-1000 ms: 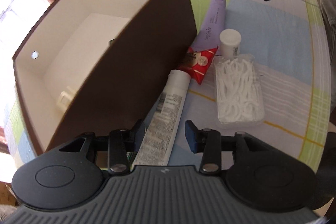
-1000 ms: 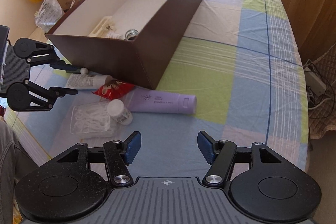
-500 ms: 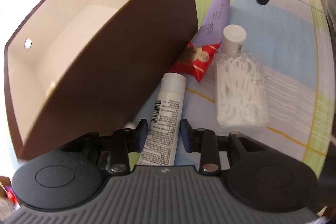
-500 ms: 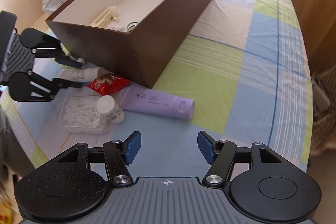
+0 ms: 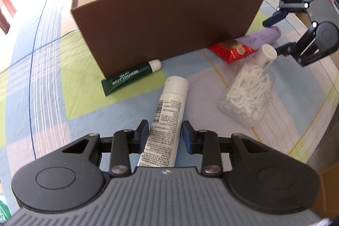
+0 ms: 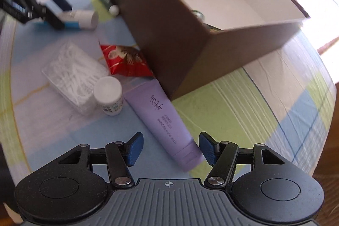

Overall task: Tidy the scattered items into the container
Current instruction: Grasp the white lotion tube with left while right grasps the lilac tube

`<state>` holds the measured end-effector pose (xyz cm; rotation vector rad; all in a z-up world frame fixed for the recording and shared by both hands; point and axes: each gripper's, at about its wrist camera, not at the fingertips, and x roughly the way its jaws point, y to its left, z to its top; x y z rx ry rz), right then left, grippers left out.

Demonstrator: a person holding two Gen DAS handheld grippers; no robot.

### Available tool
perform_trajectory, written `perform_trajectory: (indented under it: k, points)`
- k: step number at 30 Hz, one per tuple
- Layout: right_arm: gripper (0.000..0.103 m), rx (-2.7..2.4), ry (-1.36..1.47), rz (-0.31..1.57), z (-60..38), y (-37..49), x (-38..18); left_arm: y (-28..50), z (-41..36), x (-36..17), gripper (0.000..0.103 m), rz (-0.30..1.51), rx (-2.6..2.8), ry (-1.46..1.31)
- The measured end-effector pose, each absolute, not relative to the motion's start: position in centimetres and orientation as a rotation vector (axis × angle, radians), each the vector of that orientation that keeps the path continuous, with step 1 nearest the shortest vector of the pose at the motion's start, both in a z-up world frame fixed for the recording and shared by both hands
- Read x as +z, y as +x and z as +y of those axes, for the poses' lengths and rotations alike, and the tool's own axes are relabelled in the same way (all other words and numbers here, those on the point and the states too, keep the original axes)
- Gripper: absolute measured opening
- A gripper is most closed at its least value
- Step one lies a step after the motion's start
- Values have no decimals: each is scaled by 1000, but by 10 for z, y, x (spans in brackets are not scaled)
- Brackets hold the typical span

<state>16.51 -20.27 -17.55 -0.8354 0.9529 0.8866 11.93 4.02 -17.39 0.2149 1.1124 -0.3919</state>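
Six things lie outside brown box (image 5: 169,20), lower half of frame. Few small bits sit inside box. Left claw (image 5: 164,135) narrow, straddling white tube (image 5: 169,111), not squeezing. Right claw (image 6: 169,148) wide, over purple tube (image 6: 163,118). Much tidying left.

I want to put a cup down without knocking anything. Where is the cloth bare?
Bare: the checked cloth past the box corner, beside the purple tube. Also left of the green tube. Crowded: the strip along the box wall, with red packet, small bottle and floss picks.
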Motion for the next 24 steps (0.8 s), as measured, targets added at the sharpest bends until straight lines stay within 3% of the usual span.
perform_trajectory:
  k: [1,6,13,14,17,21,22,23,24]
  points:
    - [46,890,-828,961,-202,166,-176,120,42,-173,29,1117,-384,199]
    - [35,839,-677,1109,-213,165,-172,124,50,-172,29,1149,-341,98]
    - [35,665,-388,1241,-224,147,-165,124,53,-172,29,1200,-299,-1]
    - [36,659,-388,1229,-223,146,-165,125,52,-172,30,1206,-297,-1]
    - [64,640,-405,1191,-216,148,-165,126,49,-173,35,1222,-291,1]
    - [64,612,-412,1156,-210,149,-168,128,41,-176,38,1223,-285,45]
    - [62,607,-405,1156,-210,149,-169,127,39,-176,38,1218,-286,58]
    - [36,607,-403,1155,-211,149,-170,127,38,-176,36,1213,-287,71]
    - [35,605,-403,1158,-211,149,-172,126,36,-176,33,1209,-285,86]
